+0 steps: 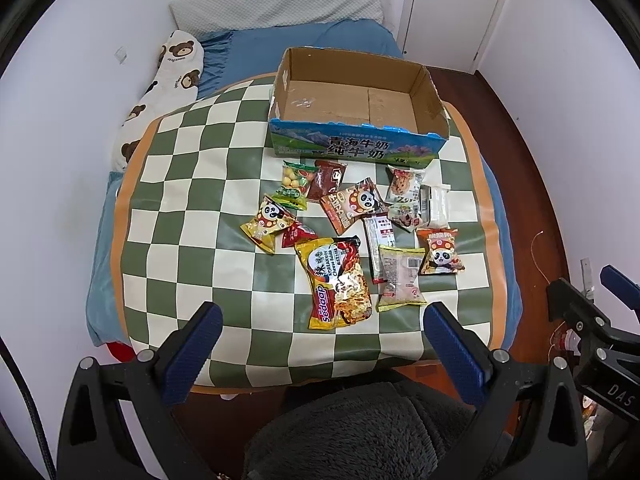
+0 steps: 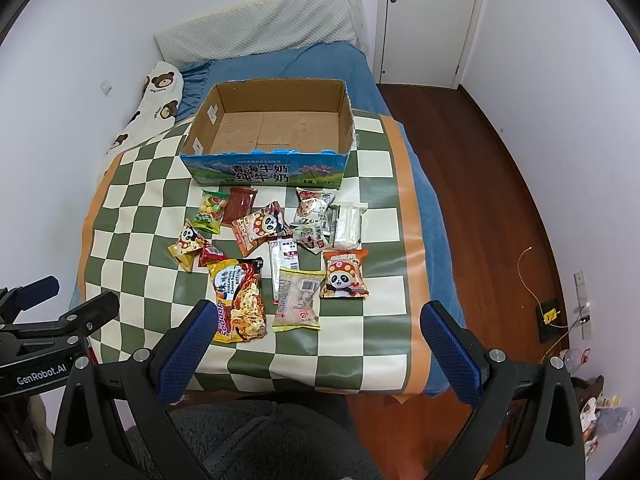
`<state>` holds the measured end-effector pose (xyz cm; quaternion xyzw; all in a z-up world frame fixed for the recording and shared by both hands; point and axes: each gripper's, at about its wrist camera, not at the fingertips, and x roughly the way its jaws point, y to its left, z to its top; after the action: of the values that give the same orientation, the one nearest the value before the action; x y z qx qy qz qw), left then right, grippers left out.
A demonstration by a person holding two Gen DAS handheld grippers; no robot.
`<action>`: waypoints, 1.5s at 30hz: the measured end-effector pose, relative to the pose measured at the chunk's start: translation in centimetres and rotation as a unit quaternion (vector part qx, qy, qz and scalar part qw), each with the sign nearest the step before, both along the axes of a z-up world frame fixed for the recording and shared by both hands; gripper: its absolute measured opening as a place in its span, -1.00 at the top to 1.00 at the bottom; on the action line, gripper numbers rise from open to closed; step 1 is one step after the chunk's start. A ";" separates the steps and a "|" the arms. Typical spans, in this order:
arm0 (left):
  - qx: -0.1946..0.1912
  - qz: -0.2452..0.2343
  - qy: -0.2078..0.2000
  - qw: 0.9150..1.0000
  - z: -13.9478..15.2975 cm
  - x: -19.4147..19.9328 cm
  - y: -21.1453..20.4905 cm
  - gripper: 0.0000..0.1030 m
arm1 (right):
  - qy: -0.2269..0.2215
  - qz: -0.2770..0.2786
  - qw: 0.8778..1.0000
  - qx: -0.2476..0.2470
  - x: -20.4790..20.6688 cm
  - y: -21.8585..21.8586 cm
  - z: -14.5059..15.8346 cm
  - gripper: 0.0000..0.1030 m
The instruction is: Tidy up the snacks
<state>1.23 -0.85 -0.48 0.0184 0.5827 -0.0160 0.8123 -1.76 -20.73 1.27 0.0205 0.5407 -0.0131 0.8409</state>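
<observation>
Both hand-held grippers, left [image 1: 322, 326] & right [image 2: 316, 322], gape wide, empty. Sedaap noodle pack [image 1: 338, 282] lies nearest, just ahead of left, long axis pointing toward empty milk carton box [image 1: 434, 92] on bed.

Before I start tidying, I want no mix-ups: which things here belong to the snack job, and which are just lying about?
Job: snack packets, Sedaap noodle pack, empty milk carton box.
Lying about: bear pillow, grey pillow, cable on floor.
</observation>
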 end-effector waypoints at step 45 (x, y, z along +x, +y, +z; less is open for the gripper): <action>-0.004 -0.006 -0.002 1.000 0.7 0.7 0.1 -1.00 | 0.001 0.000 1.000 -0.005 1.3 0.8 0.5 -1.00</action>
<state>1.89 -0.70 0.21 0.0184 0.5809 -0.0232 0.8135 -0.51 -19.94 1.76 0.0163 0.5415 -0.0156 0.8404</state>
